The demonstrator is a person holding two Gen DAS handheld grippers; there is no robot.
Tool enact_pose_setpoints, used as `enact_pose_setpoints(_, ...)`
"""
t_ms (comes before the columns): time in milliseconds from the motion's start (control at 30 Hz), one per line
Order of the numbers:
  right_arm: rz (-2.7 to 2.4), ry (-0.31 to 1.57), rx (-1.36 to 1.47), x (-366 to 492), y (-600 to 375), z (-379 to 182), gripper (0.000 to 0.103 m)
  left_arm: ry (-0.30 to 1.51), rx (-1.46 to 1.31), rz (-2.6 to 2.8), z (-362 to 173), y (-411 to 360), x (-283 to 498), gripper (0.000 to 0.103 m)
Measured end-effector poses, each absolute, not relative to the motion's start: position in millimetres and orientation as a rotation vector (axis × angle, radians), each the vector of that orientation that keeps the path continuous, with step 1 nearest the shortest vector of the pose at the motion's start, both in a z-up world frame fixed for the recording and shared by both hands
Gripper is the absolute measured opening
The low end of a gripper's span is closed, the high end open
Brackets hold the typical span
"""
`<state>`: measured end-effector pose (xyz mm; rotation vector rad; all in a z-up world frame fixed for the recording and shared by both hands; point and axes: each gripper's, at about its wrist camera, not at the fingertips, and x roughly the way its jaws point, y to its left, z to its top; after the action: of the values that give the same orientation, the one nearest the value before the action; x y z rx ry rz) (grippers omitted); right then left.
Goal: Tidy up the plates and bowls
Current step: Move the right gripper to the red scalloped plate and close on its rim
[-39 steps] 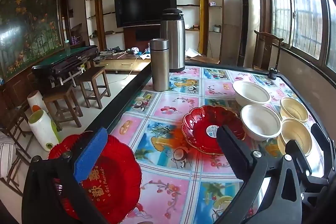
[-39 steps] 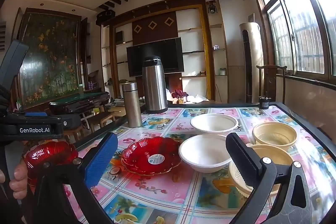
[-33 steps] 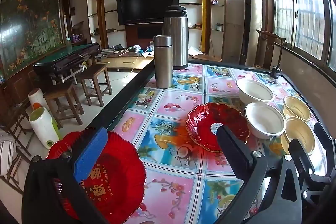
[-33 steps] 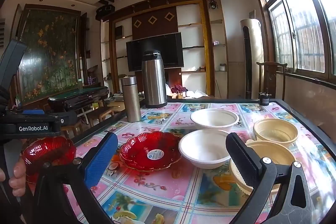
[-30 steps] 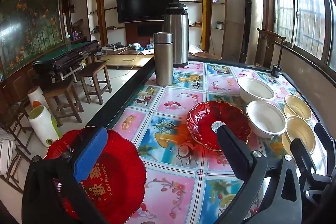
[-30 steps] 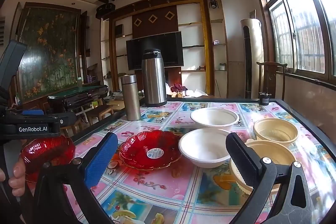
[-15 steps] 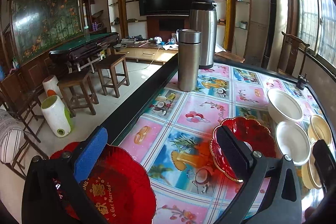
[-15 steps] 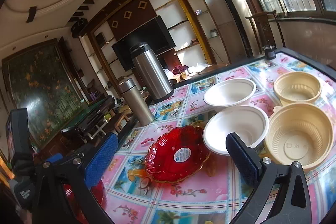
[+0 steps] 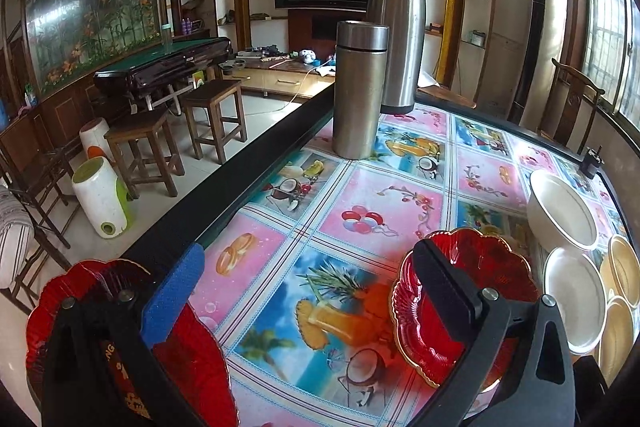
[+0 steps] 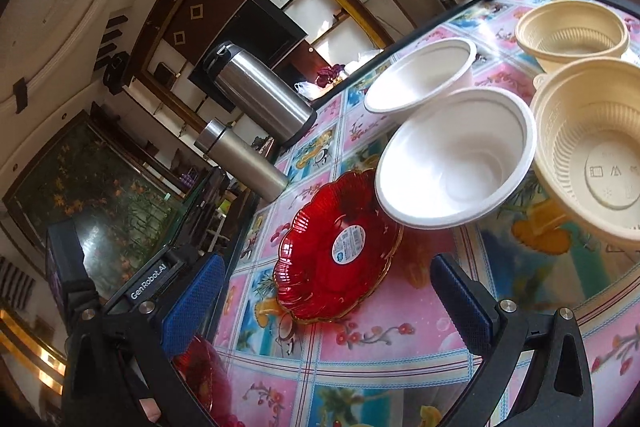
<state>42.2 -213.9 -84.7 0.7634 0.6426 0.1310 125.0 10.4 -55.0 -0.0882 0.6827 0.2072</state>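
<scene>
My left gripper (image 9: 306, 293) is open, its jaws wide apart above the patterned table (image 9: 380, 199). A red scalloped plate with gold lettering (image 9: 84, 291) sits under its blue finger, out past the table's left edge; what holds it up is hidden. A second red plate with a white sticker (image 10: 336, 247) lies flat on the table, also visible behind the black finger as plate (image 9: 492, 267). My right gripper (image 10: 326, 307) is open, tilted down over that plate's near rim. Behind it stand two white bowls (image 10: 452, 163) (image 10: 420, 75) and two beige ribbed bowls (image 10: 592, 155) (image 10: 572, 31).
Two steel flasks (image 9: 360, 91) (image 9: 400, 35) stand at the table's far left. The black table rim (image 9: 256, 171) drops to a floor with wooden stools (image 9: 140, 147). A small black object (image 9: 592, 161) sits at the far right corner.
My right gripper has tipped down and rolled, closing in on the sticker plate. The left view has swung left toward the flasks, and the lettered plate has stayed under the blue finger.
</scene>
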Motion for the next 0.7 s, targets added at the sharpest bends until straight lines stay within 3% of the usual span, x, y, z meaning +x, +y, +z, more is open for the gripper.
enact_pose_setpoints(433, 0.098, 0.808, 0.867, 66, -210, -119, 0.102, 0.715, -0.162, 0.166, -70, 20, 134, 0.103)
enact_pose_setpoints(700, 0.069, 0.807, 0.823, 75, -202, -118, 0.102, 0.726, -0.18, 0.121, -75, 21, 135, 0.103)
